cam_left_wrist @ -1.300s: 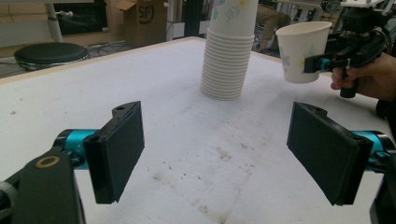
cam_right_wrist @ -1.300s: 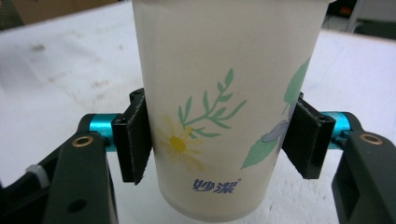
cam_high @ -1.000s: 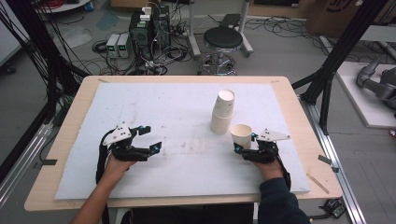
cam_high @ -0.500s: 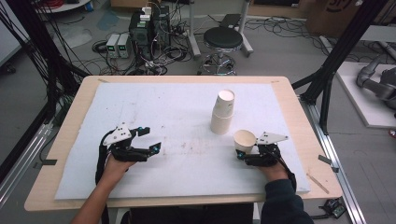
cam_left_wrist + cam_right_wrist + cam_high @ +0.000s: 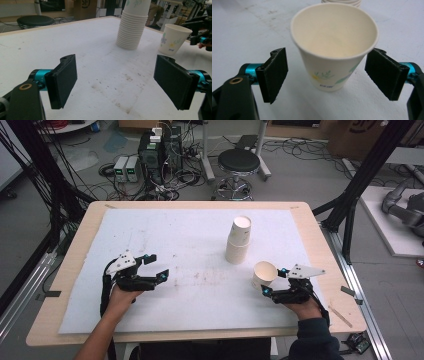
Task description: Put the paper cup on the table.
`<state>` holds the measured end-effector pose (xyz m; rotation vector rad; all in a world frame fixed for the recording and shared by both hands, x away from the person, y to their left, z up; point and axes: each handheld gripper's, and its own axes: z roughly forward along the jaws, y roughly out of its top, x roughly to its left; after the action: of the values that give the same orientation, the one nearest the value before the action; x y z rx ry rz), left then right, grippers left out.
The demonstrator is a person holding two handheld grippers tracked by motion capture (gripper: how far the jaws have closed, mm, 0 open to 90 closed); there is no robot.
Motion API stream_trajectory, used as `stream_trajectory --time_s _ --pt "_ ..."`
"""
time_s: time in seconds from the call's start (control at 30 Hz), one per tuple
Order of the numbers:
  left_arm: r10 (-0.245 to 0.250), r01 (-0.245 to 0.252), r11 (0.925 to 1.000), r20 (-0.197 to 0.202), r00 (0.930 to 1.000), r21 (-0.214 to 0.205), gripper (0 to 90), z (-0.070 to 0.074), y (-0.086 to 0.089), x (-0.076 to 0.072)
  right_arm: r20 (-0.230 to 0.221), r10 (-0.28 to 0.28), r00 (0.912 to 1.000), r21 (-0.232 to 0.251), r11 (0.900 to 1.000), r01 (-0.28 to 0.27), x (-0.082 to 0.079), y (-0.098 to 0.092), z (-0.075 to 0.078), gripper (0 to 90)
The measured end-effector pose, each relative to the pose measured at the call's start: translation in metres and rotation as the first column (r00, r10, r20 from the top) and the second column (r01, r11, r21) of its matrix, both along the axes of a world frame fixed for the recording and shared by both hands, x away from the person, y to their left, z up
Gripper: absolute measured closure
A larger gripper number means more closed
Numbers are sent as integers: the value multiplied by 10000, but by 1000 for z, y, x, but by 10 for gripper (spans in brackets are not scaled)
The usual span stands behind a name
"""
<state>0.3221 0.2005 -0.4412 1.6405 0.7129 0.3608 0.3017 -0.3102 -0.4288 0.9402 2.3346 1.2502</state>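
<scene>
Item-wise: paper cup [image 5: 333, 50], white with a green leaf print and a small blue mark too blurred to read, stands upright on the white surface [image 5: 190, 245], just beside the stack of cups [image 5: 238, 240]. Right claw [image 5: 329, 75] has just been opening; its jaws stand apart on either side of the cup, pads [image 5: 274, 73] clear of its wall. Left claw [image 5: 152, 268] rests well apart, jaws wide, nothing between them.
</scene>
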Motion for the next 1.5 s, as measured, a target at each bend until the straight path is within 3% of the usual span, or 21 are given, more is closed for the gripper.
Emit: stream_trajectory --time_s 0.17,0.3,0.4,0.53,0.87,1.5 --pt "24 -24 10000 8 10000 -65 189 1 1 0 179 373 9991 213 9991 -376 -10 -13 13 189" --pt "41 -39 9997 112 9999 -242 189 4 2 0 336 258 9991 431 9987 -272 -15 -21 21 189" --pt "51 -33 9984 324 9995 -563 175 9 3 0 939 -396 9948 1167 9928 285 -19 -28 30 189" --pt "-53 98 9973 618 9981 -727 163 15 4 -3 1383 -893 9864 1529 9859 679 -21 -30 36 189" --pt "109 -48 9967 748 9971 -812 163 18 9 -6 1871 -1125 9759 1462 9856 856 -26 -28 51 190" --pt "184 -130 9970 695 9974 -769 166 19 14 -10 1629 -1094 9806 1348 9870 877 -24 -25 48 190"
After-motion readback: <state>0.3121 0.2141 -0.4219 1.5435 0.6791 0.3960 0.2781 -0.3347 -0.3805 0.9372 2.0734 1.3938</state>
